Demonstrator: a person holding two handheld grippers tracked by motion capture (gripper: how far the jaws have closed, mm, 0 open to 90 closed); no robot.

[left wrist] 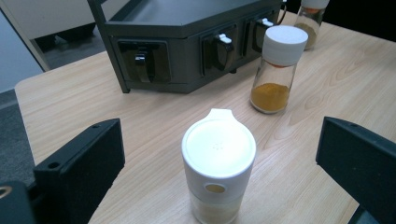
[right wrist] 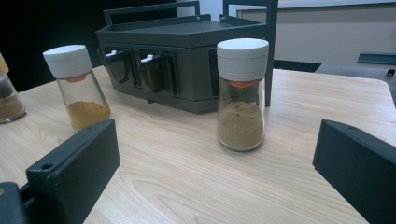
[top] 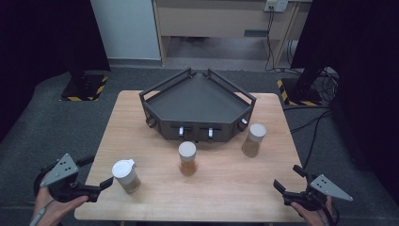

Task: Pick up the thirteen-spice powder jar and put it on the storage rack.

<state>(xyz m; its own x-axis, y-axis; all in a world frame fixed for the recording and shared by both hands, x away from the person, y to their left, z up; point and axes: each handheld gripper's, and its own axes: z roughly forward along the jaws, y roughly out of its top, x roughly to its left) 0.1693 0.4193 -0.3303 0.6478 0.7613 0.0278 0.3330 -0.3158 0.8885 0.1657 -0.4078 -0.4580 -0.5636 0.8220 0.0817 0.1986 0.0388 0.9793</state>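
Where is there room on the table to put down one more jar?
Bare wood lies along the near edge of the table, between the left jar and the right tool. The left edge beside the rack is free too. It is crowded just before the rack, around the middle jar and right jar.

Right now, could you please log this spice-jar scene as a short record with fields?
surface: light wooden table
rack: dark grey angular metal rack, top shelf bare
near jar: white-lidded spouted glass jar, between the open left gripper jaws
middle jar: white-capped glass jar of orange powder
far jar: white-capped glass jar of tan powder
right gripper: open, holding nothing
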